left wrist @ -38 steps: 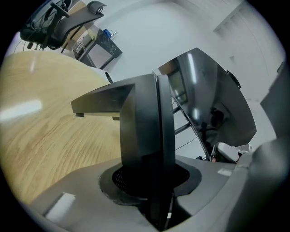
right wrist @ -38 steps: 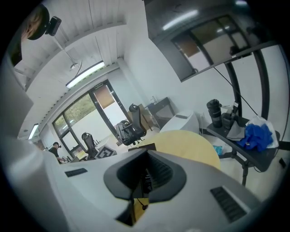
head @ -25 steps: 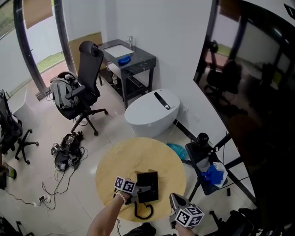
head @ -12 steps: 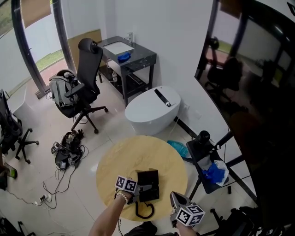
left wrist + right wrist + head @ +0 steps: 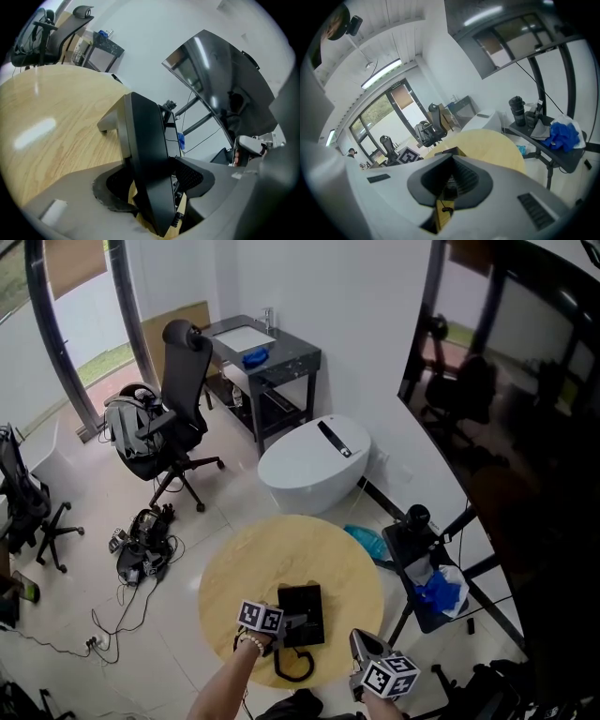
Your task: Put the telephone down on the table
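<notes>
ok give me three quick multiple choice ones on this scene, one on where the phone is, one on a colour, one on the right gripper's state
1. Where is the telephone?
A. on the office chair
B. on the round wooden table
C. on the floor

2. What colour is the telephone?
A. white
B. red
C. black

3. How do the jaws of the right gripper stand?
A. together, with nothing between them
B. clamped on the telephone
C. wide apart around a bottle

Answers:
1. B, the head view shows it on the table top, near the edge closest to the person.
2. C, both the head view and the left gripper view show a black body.
3. A, the right gripper view shows the two jaws meeting at their tips, with only table top beyond them.
</notes>
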Action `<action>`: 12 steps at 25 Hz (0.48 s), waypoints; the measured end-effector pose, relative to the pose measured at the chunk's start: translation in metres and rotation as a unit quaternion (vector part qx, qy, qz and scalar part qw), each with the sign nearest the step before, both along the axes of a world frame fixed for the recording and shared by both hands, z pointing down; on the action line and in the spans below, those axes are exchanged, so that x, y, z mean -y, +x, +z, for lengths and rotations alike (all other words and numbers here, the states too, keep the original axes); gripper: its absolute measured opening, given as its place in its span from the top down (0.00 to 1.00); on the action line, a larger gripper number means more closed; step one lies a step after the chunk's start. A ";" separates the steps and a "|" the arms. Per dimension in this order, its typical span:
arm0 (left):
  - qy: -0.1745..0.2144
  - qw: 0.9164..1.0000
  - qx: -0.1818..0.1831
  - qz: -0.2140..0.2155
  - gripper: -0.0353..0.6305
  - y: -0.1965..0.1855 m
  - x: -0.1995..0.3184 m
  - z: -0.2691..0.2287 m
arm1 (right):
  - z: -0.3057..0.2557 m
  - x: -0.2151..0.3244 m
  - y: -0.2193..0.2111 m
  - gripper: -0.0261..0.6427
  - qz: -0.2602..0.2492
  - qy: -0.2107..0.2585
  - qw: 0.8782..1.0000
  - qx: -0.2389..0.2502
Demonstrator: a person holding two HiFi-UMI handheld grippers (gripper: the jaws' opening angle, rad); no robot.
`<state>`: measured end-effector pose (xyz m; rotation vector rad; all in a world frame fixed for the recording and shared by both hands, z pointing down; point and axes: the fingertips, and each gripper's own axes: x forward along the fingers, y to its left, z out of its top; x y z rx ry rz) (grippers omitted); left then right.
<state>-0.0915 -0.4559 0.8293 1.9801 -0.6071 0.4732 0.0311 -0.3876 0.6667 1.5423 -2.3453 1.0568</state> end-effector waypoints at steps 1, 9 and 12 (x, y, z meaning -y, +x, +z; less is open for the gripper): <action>0.004 1.000 0.012 -0.007 0.50 -0.003 0.001 0.002 | 0.000 0.000 -0.001 0.96 -0.002 0.000 1.000 0.001; 0.041 0.995 0.042 -0.083 0.33 -0.021 0.003 -0.017 | 0.001 -0.010 0.003 0.96 -0.010 -0.001 1.000 0.004; 0.068 0.988 0.028 -0.135 0.33 -0.038 0.000 -0.046 | -0.001 -0.012 0.007 0.96 -0.013 0.003 1.000 0.005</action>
